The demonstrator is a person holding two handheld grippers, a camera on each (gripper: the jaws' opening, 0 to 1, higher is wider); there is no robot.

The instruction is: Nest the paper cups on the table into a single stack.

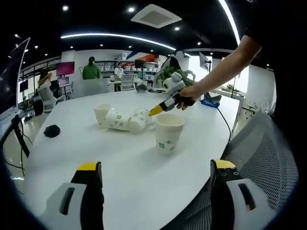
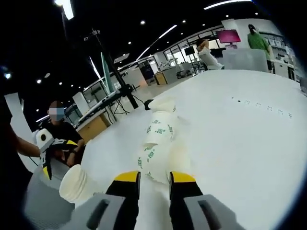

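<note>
Left gripper view has our own left gripper (image 1: 156,191) low over the near edge of the white table (image 1: 72,143), jaws spread wide with nothing between them; we read that as waiting in reserve, not yet reaching. At about twelve o'clock from those jaws an upright cup (image 1: 169,132) stands alone on the table, probably set there as the base that the others will drop into. At ten o'clock of it lies a loose row of tipped cups (image 1: 122,120), on their sides and touching one another. The right gripper (image 1: 160,108) reaches in from two o'clock, its yellow tips between the upright cup and the tipped row; from here we cannot tell whether they touch a cup.

In the right gripper view the right gripper (image 2: 154,181) shows its jaws drawn close together, with the near end of the lying cups (image 2: 158,143) just past the tips at twelve o'clock. It looks to us like a pinch on a cup's rim or wall, but the contact sits behind the tips, so we can't say for sure. The single cup (image 2: 79,184) is at nine o'clock, mouth toward the camera, and the left gripper (image 2: 50,155) sits beyond it.

We judge the nesting hardly begun: every cup is still separate.
</note>
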